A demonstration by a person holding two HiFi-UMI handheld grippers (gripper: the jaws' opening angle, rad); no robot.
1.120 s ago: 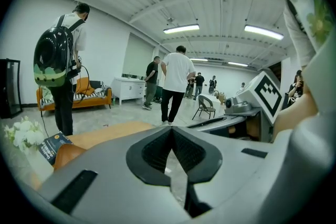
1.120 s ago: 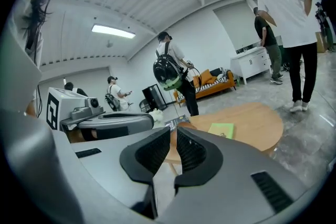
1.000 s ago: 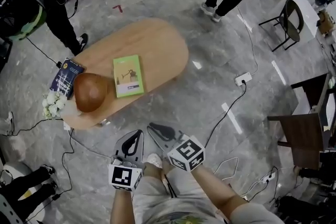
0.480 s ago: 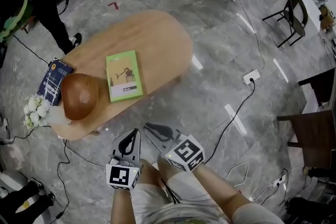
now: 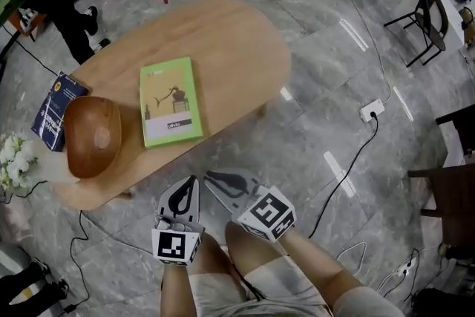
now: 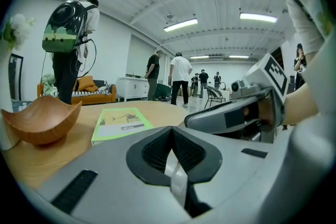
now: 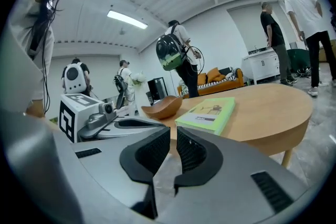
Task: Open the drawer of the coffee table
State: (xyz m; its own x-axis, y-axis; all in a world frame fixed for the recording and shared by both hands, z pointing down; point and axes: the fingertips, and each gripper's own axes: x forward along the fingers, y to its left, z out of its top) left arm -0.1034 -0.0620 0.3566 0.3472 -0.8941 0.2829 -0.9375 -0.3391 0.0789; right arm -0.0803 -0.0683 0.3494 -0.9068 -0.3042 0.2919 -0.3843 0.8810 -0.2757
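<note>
One coffee table (image 5: 230,48), drawer face unseen

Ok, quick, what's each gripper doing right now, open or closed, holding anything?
Left gripper: closed, holding nothing.
Right gripper: closed, holding nothing.

grey marble floor (image 5: 326,70); orange sofa (image 6: 97,94); black chair (image 5: 424,7); strip lights (image 6: 180,24)

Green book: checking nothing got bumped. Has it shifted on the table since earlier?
No. The green book still lies just right of the wooden bowl.
</note>
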